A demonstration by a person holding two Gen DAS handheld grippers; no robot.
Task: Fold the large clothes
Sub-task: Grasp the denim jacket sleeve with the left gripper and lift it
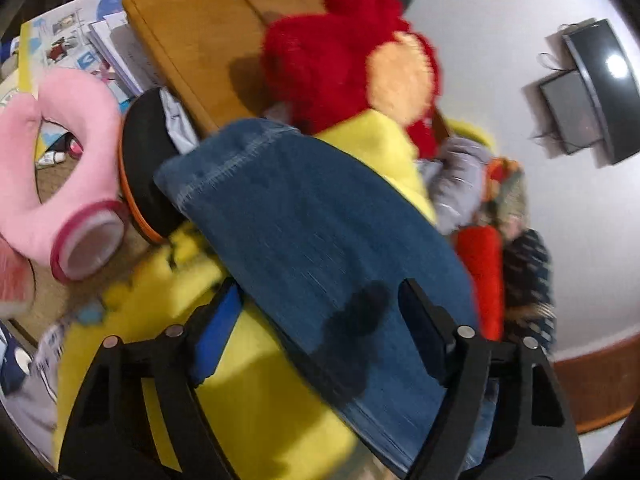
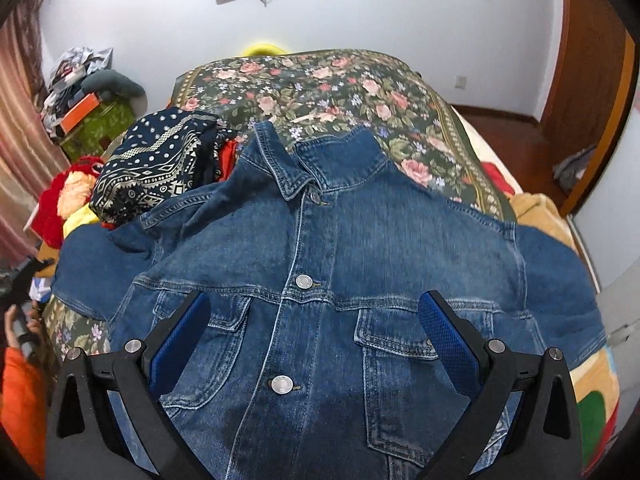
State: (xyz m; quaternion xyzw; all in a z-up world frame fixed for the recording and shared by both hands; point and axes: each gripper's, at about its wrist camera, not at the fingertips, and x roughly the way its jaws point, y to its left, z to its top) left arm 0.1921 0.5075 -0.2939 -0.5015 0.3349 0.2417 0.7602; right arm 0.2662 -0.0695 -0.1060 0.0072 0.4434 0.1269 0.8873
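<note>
Denim jacket (image 2: 320, 280) spread front-up, buttoned, on flowered bed (image 2: 340, 88), collar toward far edge. Right tongs (image 2: 316, 336) wide above chest pockets. Left tongs (image 1: 316, 332) wide over blue sleeve (image 1: 312, 216) at left edge, beside red plush (image 1: 340, 60).

From the right wrist we look down along the hand-held gripper (image 2: 316, 344), close above the blue denim jacket (image 2: 320, 280), facing up the floral-covered bed (image 2: 320, 88) toward the white wall. From the left wrist, tilted and blurred, we sit close beside the jacket's sleeve (image 1: 320, 232). Both views share the jacket and, beside it, the red plush toy (image 1: 344, 60) (image 2: 52, 200).
</note>
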